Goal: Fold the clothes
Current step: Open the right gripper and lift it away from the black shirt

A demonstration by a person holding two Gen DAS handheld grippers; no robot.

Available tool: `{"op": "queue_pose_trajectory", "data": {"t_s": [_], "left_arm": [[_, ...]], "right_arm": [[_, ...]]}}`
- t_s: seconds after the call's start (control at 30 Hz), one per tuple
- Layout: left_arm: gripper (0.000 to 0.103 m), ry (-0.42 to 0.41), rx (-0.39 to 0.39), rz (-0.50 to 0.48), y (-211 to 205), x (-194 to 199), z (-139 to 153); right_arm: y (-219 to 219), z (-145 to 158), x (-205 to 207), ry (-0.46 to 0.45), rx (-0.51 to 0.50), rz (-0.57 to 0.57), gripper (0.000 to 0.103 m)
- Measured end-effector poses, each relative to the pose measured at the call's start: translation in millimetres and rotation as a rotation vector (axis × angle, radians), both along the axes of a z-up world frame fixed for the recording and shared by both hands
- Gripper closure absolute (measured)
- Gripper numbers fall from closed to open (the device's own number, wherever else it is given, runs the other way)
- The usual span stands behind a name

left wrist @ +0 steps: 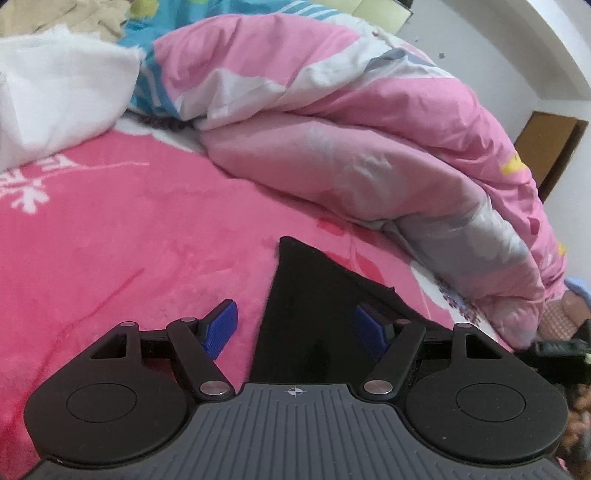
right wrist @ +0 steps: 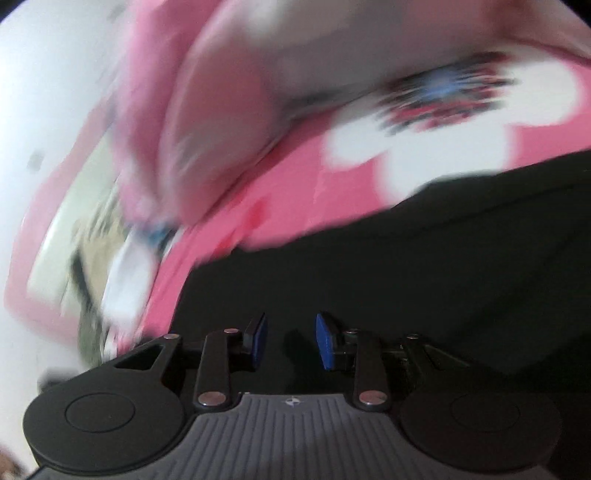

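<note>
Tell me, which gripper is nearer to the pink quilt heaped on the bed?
Hard to say. The left gripper is over the black garment's corner, the pink quilt beyond. The right gripper is over the garment too; its view is blurred.

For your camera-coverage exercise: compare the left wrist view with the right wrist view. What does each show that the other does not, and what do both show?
Left wrist only: the left gripper with its jaws wide apart, a white cloth, a blue patterned fabric and a brown door.

Right wrist only: the right gripper with a narrower gap and nothing visibly pinched; the picture is motion-blurred.

Both: the black garment lying on the pink bedspread, and the pink and white quilt.
</note>
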State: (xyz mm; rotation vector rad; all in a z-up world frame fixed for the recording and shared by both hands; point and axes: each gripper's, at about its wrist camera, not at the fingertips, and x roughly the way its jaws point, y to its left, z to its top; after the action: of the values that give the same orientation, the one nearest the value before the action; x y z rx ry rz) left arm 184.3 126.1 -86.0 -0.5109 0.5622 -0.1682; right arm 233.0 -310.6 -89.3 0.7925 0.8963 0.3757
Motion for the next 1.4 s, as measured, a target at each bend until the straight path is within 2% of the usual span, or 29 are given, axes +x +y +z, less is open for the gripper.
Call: {"op": "queue_pose_trajectory", "data": {"t_s": [0.13, 0.2, 0.23, 0.33, 0.43, 0.5, 0.63, 0.77, 0.83, 0.9, 1.0, 1.07, 1.1, 1.17, 1.23, 1.33, 1.4], "left_arm": [[0.032, -0.007, 0.014, 0.0, -2, 0, -1], [0.032, -0.007, 0.01, 0.0, -1, -1, -1], [0.032, -0.007, 0.007, 0.0, -1, -1, -1], [0.029, -0.005, 0.004, -0.004, -1, -1, -1], [0.027, -0.004, 0.01, -0.011, -3, 0, 0], [0.025, -0.005, 0.01, -0.014, -3, 0, 0], [0.018, -0.012, 0.008, -0.028, -4, 0, -1], [0.012, -0.02, 0.004, -0.04, -5, 0, -1], [0.011, -0.02, -0.003, -0.041, -4, 0, -1], [0.009, -0.019, -0.004, -0.04, -3, 0, 0], [0.006, -0.018, 0.003, -0.041, -5, 0, 1], [0.005, -0.019, 0.004, -0.042, -4, -1, 1], [0.005, -0.02, 0.003, -0.042, -4, 0, 0], [0.005, -0.022, 0.001, -0.042, -4, 0, 0], [0.004, -0.024, 0.001, -0.043, -3, 0, -1], [0.004, -0.026, -0.002, -0.042, -3, -1, -1], [0.004, -0.026, -0.008, -0.041, -2, -1, 0]], "right_arm": [[-53, 2, 18, -0.058, -0.017, -0.226, 0.074], [-72, 11, 16, -0.065, -0.027, -0.313, 0.073], [-76, 17, 12, -0.081, -0.028, -0.317, 0.073], [-56, 35, -12, -0.139, -0.043, -0.141, 0.072], [-22, 38, -33, -0.124, -0.045, 0.136, 0.071], [12, 35, -29, -0.113, -0.107, 0.29, 0.071], [22, 22, -11, -0.093, -0.161, 0.296, 0.075], [3, 15, 29, -0.076, -0.142, 0.083, 0.076], [0, 26, 33, -0.093, -0.151, 0.039, 0.074], [10, 40, 24, -0.152, -0.177, 0.136, 0.073], [40, 44, 5, -0.203, -0.155, 0.389, 0.073], [61, 35, -1, -0.185, -0.176, 0.528, 0.073], [72, 25, 4, -0.151, -0.211, 0.559, 0.073], [77, 10, 27, -0.126, -0.168, 0.523, 0.078], [69, 5, 51, -0.119, -0.124, 0.399, 0.079], [55, 7, 79, -0.11, -0.149, 0.217, 0.078], [53, 16, 82, -0.106, -0.152, 0.208, 0.077]]}}
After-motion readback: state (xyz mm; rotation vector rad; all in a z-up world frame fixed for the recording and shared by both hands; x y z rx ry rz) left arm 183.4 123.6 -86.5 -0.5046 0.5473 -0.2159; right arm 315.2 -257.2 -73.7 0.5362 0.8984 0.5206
